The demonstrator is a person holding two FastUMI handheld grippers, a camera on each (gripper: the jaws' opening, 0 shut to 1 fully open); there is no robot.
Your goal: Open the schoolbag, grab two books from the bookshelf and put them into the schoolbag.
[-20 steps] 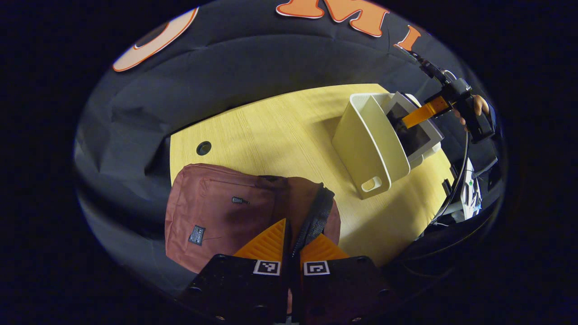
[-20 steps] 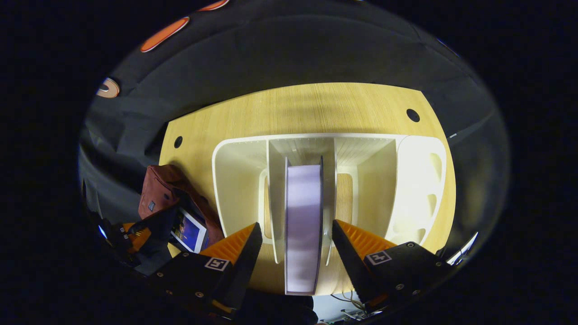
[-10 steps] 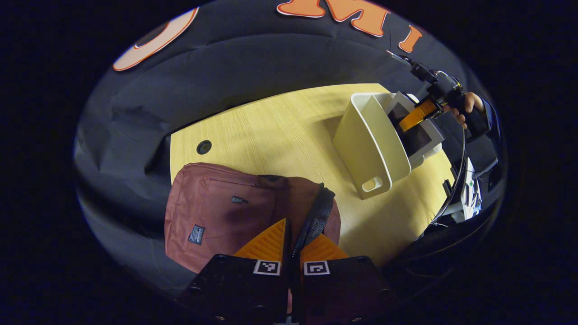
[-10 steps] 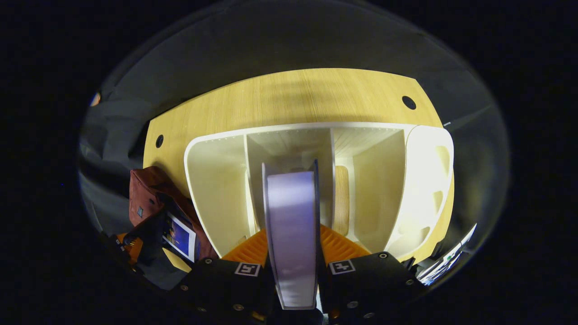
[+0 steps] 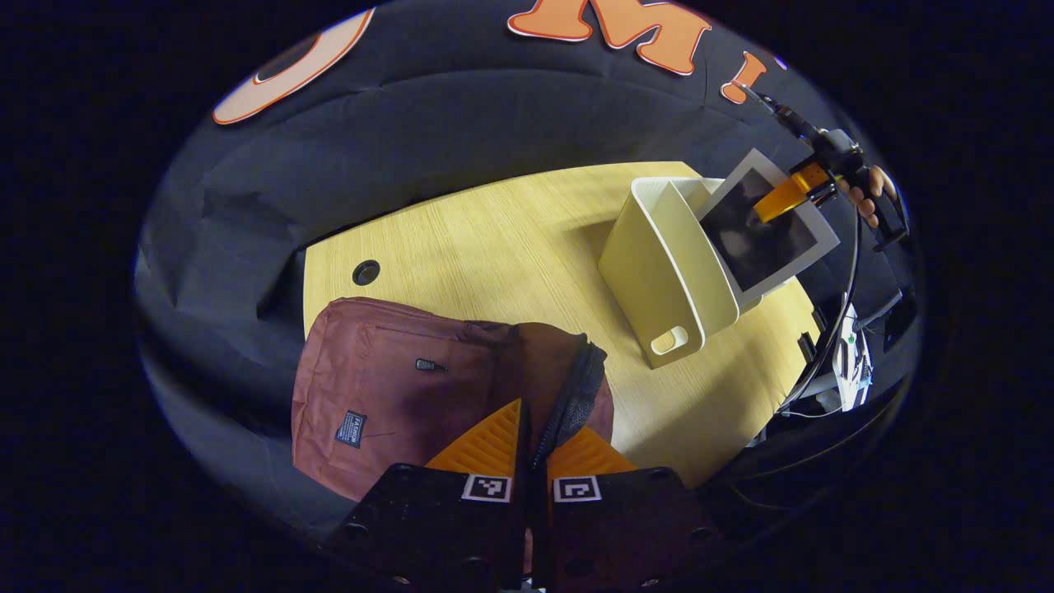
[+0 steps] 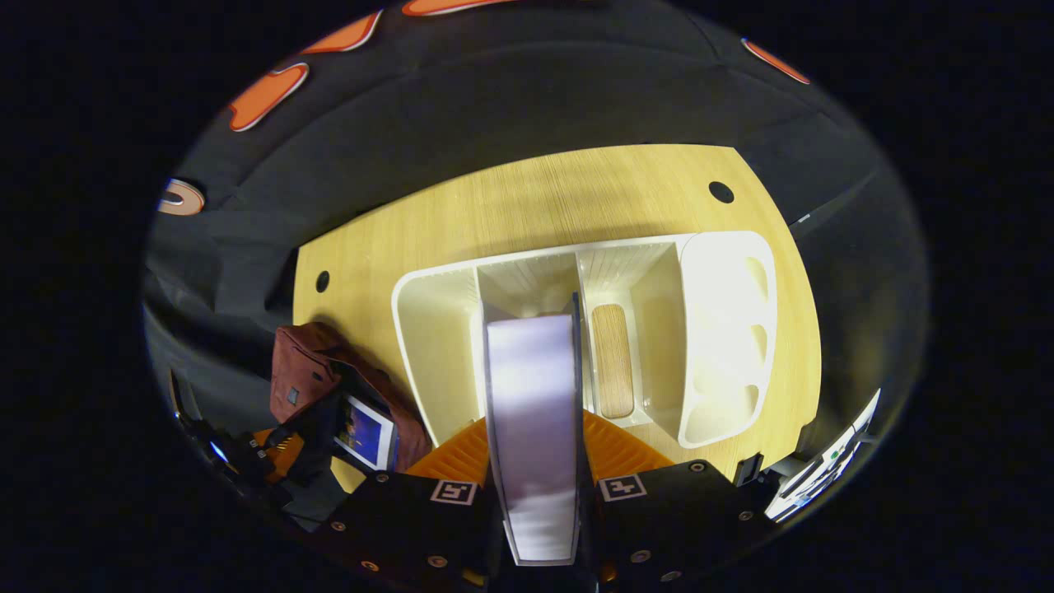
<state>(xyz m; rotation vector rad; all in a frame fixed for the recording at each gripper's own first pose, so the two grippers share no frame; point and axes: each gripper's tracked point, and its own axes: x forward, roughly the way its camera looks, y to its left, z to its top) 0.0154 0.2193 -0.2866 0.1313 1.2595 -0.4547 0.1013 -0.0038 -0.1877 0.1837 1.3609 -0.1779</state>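
The right tool [image 6: 535, 445] is clamped on a book [image 6: 531, 412], one finger against each cover, with the book standing edge-on above the middle slot of the white bookshelf [image 6: 725, 329]. In the left gripper view the same book [image 5: 762, 226] shows as a dark cover with a pale border, tilted and mostly above the shelf's [image 5: 659, 263] rim, held by the far tool [image 5: 790, 193]. The left tool [image 5: 533, 436] is pinched shut on the dark zipper edge of the maroon schoolbag [image 5: 387, 387], which lies on the worktop [image 5: 494, 247] well apart from the shelf. In the right gripper view the bag [image 6: 305, 371] already has something with a blue cover [image 6: 366, 432] showing at its mouth, most likely the first book, so this reads as the fetch of the second one. Next, the book needs to clear the shelf dividers, travel across to the bag and go in spine or edge first, while the left tool holds the opening wide enough.
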